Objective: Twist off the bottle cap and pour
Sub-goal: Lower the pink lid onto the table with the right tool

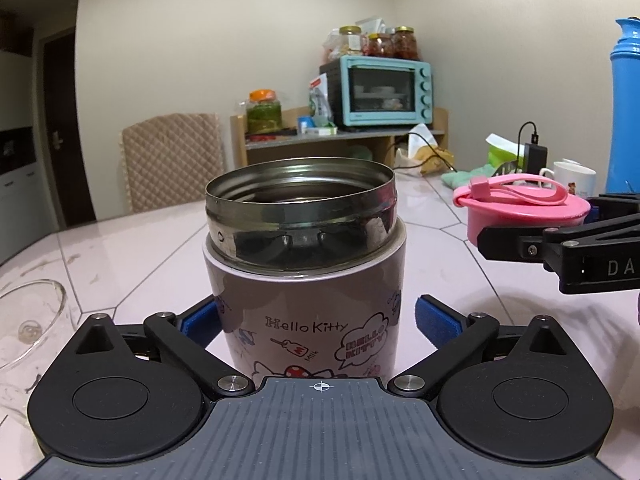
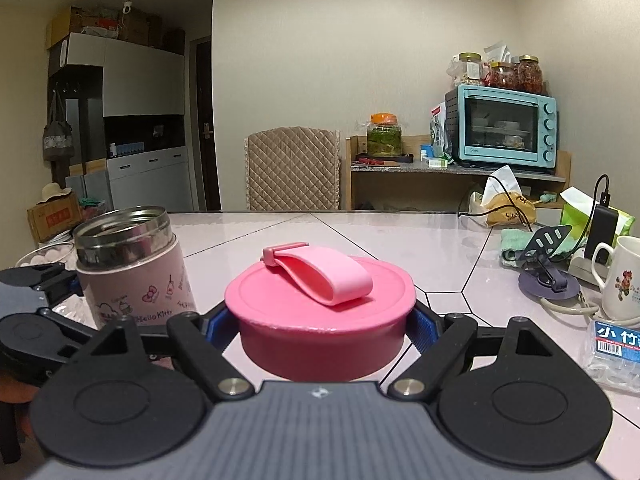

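Jar [image 1: 306,276] and left gripper [image 1: 318,320] are what our next move turns on. We see the jar standing upright on the table [image 1: 132,252], its long axis vertical, its steel mouth open and facing up, directly ahead of the left gripper and between its two fingers. Those fingers stand spread wide: the blue pad [image 1: 436,322] on one side shows a clear gap to the jar's wall, and the other pad sits at the wall's edge, where we cannot tell whether it touches. So we judge the jar released, resting on its own base.

Our right gripper [image 2: 324,328] is clamped on the pink cap [image 2: 320,312], pads pressing its rim from both sides, the cap's strap lying flat on top. From the right wrist view the jar stands to the left of the cap and a little beyond it, with the left gripper's black linkage just beside it. From the left wrist view the cap hangs off to the right, above the tabletop, well clear of the mouth.

We take the unscrewing as done. Pouring calls for a grip on the jar's body, and the left gripper is by far the nearer. A glass bowl [image 1: 32,320] sits at the left, near the jar, a likely place to tip toward.
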`<state>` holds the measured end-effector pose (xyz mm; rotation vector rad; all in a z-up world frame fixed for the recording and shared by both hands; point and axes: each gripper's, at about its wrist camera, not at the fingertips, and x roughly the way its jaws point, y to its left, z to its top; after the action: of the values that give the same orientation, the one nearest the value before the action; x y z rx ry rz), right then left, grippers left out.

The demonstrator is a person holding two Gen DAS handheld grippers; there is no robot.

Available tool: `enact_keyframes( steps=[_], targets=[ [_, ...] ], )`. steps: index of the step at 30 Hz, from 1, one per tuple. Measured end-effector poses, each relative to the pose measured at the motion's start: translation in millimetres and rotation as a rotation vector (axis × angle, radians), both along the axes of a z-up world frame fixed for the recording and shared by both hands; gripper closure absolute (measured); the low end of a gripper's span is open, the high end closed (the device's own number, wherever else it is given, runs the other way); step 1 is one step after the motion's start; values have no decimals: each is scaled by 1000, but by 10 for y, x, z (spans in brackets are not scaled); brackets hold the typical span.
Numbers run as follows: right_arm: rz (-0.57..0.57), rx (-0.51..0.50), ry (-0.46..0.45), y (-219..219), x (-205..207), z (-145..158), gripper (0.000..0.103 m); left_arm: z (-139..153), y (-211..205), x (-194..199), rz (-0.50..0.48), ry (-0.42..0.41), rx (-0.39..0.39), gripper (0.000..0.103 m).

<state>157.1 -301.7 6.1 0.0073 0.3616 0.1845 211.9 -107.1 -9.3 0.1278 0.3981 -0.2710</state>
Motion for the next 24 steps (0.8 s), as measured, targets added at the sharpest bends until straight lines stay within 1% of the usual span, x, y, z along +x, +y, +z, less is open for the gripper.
enact_keyframes(
  steps=[13,24],
  targets=[
    [-8,-12,31,-12,58,-60,18,-8,9,-20,6,12,11,0],
    [-6,-22,50,-6,113,-98,18,-27,25,-50,-8,33,27,0]
  ],
)
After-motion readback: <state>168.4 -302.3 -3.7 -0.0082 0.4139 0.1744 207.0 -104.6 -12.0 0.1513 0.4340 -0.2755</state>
